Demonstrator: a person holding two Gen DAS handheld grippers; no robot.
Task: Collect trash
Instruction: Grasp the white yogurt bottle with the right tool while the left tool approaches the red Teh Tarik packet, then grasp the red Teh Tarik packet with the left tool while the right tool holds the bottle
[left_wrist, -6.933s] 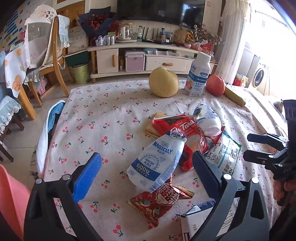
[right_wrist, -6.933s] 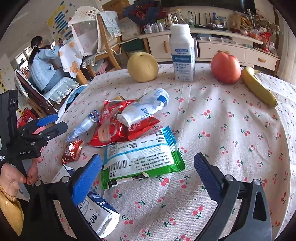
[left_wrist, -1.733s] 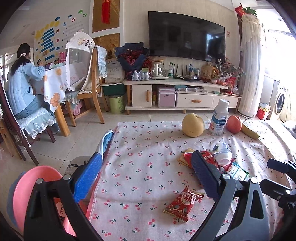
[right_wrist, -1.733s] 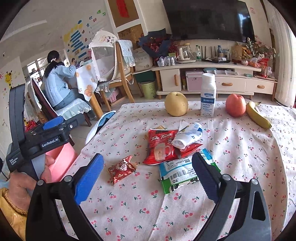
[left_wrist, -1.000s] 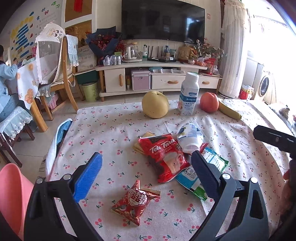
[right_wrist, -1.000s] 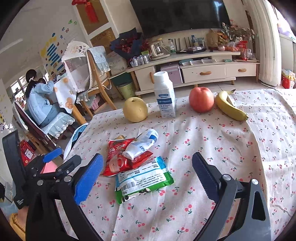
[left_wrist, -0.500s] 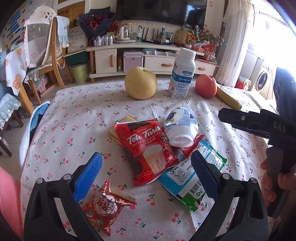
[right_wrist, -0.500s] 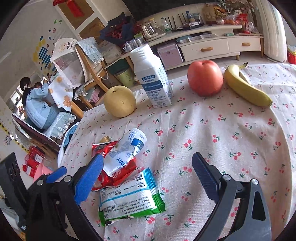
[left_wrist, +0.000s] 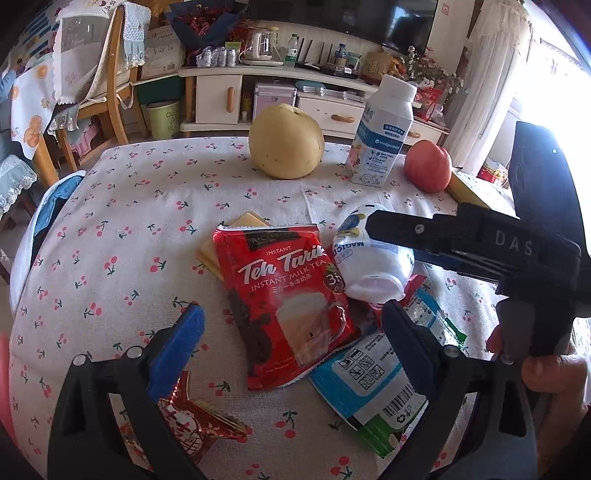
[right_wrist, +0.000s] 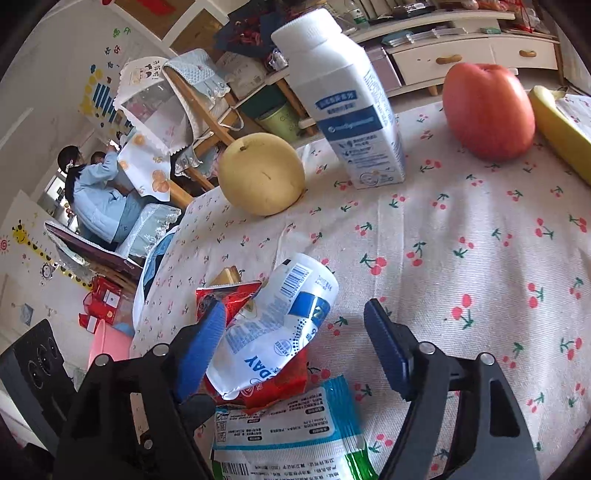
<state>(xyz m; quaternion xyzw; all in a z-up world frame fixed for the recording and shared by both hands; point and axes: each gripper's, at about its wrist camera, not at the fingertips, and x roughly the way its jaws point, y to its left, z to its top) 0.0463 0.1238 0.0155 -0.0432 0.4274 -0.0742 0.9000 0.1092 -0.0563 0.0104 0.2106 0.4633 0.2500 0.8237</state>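
Note:
A pile of wrappers lies on the cherry-print tablecloth (left_wrist: 122, 229). The red Teh Tarik packet (left_wrist: 291, 295) sits between the wide-apart fingers of my left gripper (left_wrist: 291, 336), which is open and hovers just above it. A small red snack wrapper (left_wrist: 188, 424) lies under the left finger. On top of the pile rests a white MagicDay pouch (right_wrist: 280, 321). My right gripper (right_wrist: 295, 339) straddles it with jaws closing; the right pad is still clear of the pouch. A blue-green packet (right_wrist: 288, 435) lies nearest me.
At the back of the table stand a yellow pear (left_wrist: 286, 142), a white milk bottle (left_wrist: 384, 136), a red apple (left_wrist: 428, 166) and a banana (right_wrist: 557, 129). A pink bin (right_wrist: 107, 343) is beside the table's left edge. A person (right_wrist: 99, 199) sits far left.
Both grippers have come down and forward to the pile. The right gripper's jaws have narrowed around the white pouch; the left gripper's stay wide.

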